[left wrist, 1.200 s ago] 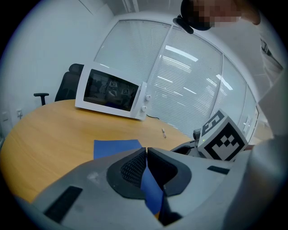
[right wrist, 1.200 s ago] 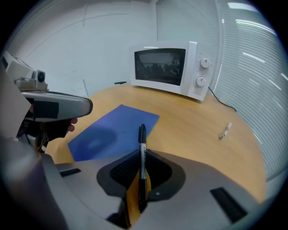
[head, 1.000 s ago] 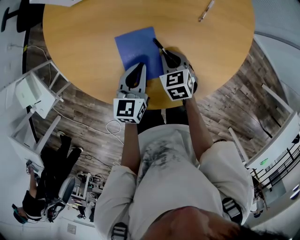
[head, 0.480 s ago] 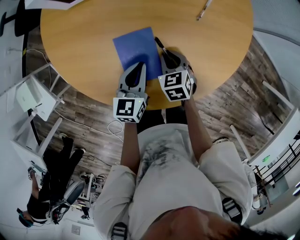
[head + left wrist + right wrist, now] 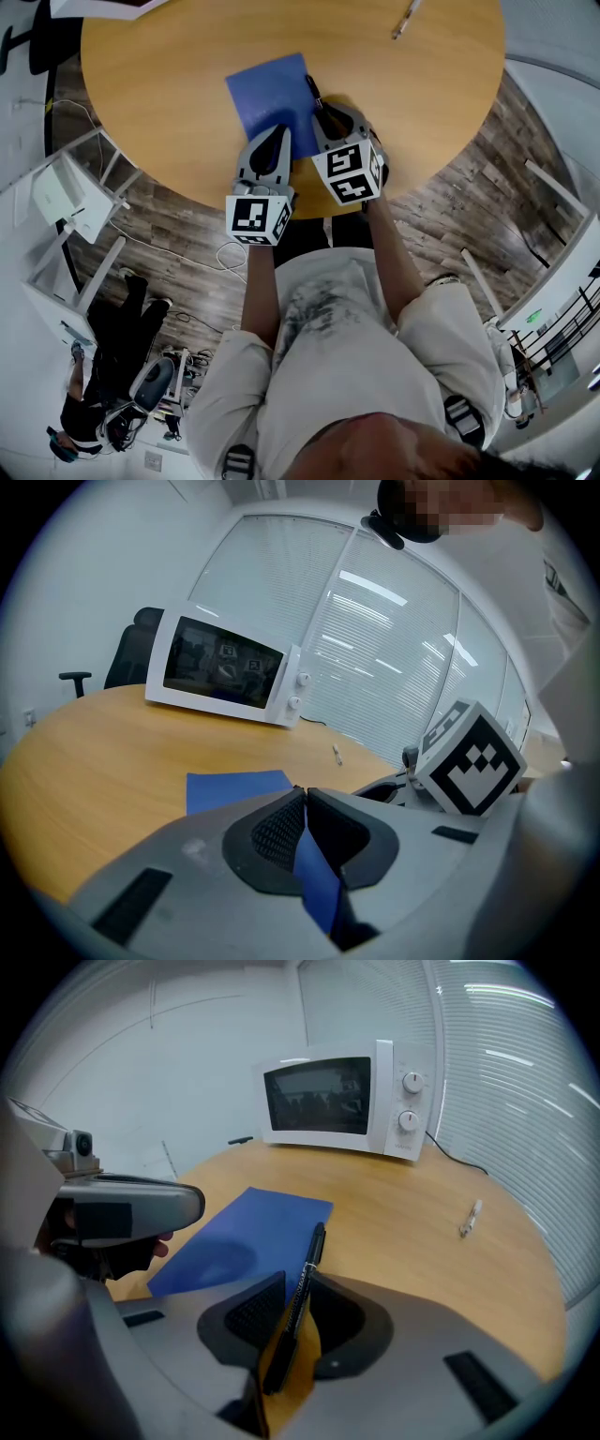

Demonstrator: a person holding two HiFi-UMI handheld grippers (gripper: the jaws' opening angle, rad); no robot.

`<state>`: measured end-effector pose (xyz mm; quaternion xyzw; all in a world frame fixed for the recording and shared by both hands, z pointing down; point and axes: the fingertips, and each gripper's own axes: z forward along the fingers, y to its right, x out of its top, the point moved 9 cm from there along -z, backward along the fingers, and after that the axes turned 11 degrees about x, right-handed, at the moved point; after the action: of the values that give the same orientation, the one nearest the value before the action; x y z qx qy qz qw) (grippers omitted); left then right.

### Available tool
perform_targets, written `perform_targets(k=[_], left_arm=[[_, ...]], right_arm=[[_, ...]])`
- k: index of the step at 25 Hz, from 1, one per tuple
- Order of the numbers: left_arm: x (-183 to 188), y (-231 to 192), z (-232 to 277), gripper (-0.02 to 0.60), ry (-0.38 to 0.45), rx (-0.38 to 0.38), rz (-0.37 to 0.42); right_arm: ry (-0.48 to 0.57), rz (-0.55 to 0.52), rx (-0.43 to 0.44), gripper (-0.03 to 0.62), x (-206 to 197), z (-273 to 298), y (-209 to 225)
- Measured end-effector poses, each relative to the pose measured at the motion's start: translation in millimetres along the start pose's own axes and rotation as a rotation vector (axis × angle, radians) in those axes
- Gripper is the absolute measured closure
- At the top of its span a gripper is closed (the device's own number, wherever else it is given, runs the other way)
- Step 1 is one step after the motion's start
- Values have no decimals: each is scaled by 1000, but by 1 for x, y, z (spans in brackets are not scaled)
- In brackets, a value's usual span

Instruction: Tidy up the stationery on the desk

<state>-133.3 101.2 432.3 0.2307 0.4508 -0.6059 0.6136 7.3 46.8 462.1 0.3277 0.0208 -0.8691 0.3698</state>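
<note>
Stationery not tidied yet, roughly midway by my read. Flat on the bench [image 5: 159,84], close to the near edge in front of the person, is the blue sheet [image 5: 267,94]. Its near edge runs in between the jaws of the left gripper [image 5: 282,132], which are closed together on it. The left gripper view shows a thin blue strip clamped between the pads. Along the sheet's right edge lies the black pen [image 5: 313,91], far end on or just over the blue, near end between the jaws of the right gripper [image 5: 328,112]. Those jaws have just been opening and stand apart. A gap shows beside one pad and the pen leans on the other, not squeezed. Reads as a release, not a grasp, though I can't tell whether the pen rests fully on the bench. So probably one item gathered next to the sheet. Left to do: the pale pen [image 5: 405,19] lies loose toward the far right edge of the bench, well apart from everything else, with neither gripper near it. No pen holder, case or tray shows in any view, so where the items end up is unclear. My guess is the sheet is the collecting spot. At the far left edge stands the white microwave [image 5: 342,1101], not stationery and not involved. Rough call: one pen dealt with, one pen to fetch, sheet gripped but not put away.
</note>
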Motion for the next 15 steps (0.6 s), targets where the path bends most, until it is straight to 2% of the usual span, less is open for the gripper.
perform_targets(k=[5,15], left_arm=[[0,-2,-1,569,-1,6,-2],[1,0,-2,569,9,11,-4]], right_arm=[[6,4,16,459,1,4,-2],[31,-16,-9,459,3,-9,0]])
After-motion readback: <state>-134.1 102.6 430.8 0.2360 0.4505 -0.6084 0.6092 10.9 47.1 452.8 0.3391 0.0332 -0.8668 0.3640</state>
